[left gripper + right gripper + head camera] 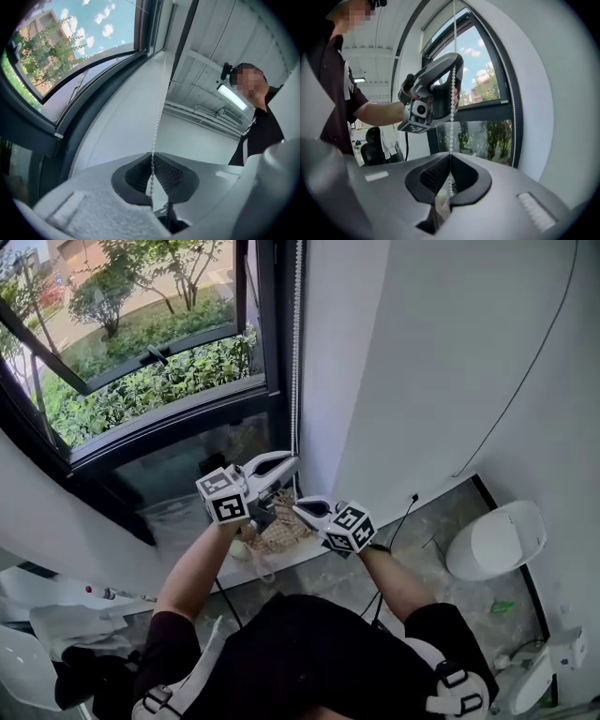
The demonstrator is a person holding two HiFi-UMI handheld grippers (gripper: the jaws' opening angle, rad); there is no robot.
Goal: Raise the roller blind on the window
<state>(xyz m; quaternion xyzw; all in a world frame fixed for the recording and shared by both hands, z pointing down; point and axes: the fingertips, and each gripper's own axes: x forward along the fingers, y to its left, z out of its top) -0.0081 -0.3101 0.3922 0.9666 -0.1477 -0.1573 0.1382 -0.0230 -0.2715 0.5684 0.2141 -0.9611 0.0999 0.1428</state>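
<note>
A white bead chain (298,343) hangs down the window frame (272,352), at its right edge beside the white wall. My left gripper (292,463) is shut on the bead chain (158,108), which runs up from between its pads (166,171). Just below it, my right gripper (299,508) is shut on the same bead chain (452,136). In the right gripper view the left gripper (451,91) grips the chain directly above. The roller blind itself does not show.
A beige mesh bundle (281,532) lies on the low sill under the grippers. A white rounded bin (497,538) stands on the floor at right. A thin black cable (530,371) runs down the wall. White clutter (66,624) lies at lower left.
</note>
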